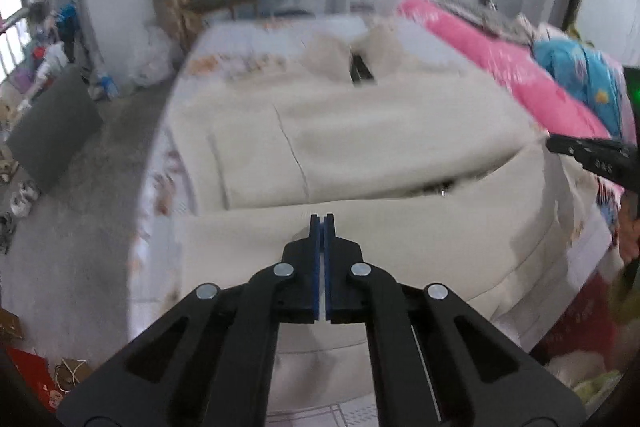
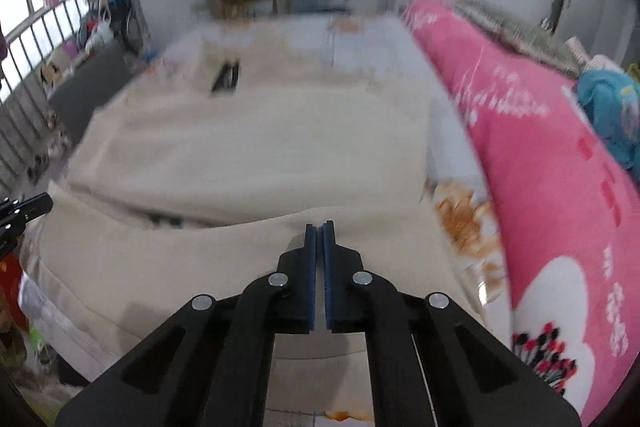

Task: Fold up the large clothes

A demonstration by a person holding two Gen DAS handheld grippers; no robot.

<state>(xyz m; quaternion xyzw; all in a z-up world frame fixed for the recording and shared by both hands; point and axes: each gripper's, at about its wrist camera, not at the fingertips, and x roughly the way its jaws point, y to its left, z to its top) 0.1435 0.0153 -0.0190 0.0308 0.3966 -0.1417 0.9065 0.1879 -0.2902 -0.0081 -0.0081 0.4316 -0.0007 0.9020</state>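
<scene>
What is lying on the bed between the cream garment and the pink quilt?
In the right wrist view, only a strip of printed bedsheet lies between the cream garment and the pink quilt; nothing else sits on it.

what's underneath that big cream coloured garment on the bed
The cream garment lies on a floral bedsheet, which shows along its edges. A dark lining peeks out at the collar. Anything else beneath the fabric is covered and cannot be seen.
</scene>
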